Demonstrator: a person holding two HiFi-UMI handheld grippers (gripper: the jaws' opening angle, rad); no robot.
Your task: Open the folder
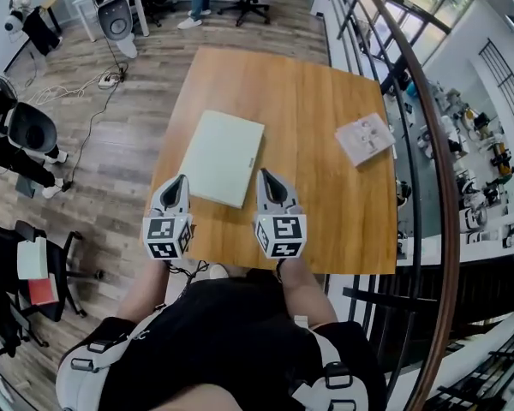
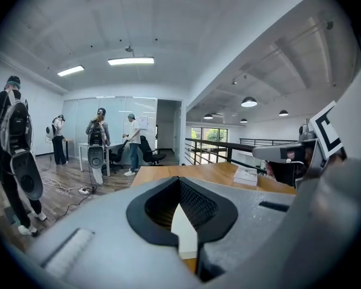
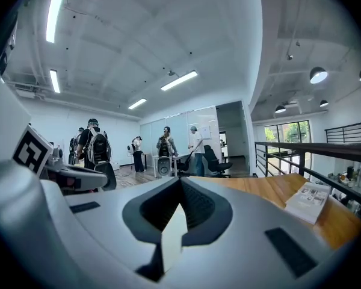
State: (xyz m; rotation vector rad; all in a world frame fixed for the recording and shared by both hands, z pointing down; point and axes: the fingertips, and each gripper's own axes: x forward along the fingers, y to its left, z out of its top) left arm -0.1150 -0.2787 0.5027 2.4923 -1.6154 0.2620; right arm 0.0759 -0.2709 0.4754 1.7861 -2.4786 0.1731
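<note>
Pale green folder (image 1: 223, 157) lies closed, flat on wooden table (image 1: 325, 101). 2 grippers flank its near end: left gripper (image 1: 176, 181) and right gripper (image 1: 266, 176), both clenched, empty. Booklet (image 1: 365, 138) well apart, right.

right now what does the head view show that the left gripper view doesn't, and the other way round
Only the head view: the whole closed folder lying flat, and the person's torso.

Only the left gripper view: the ceiling lights and the pendant lamps.

Both: the wooden table, the booklet near its right edge, the railing, and the left hand-held gripper and right hand-held gripper, each shut on nothing near the folder's near corners.
</note>
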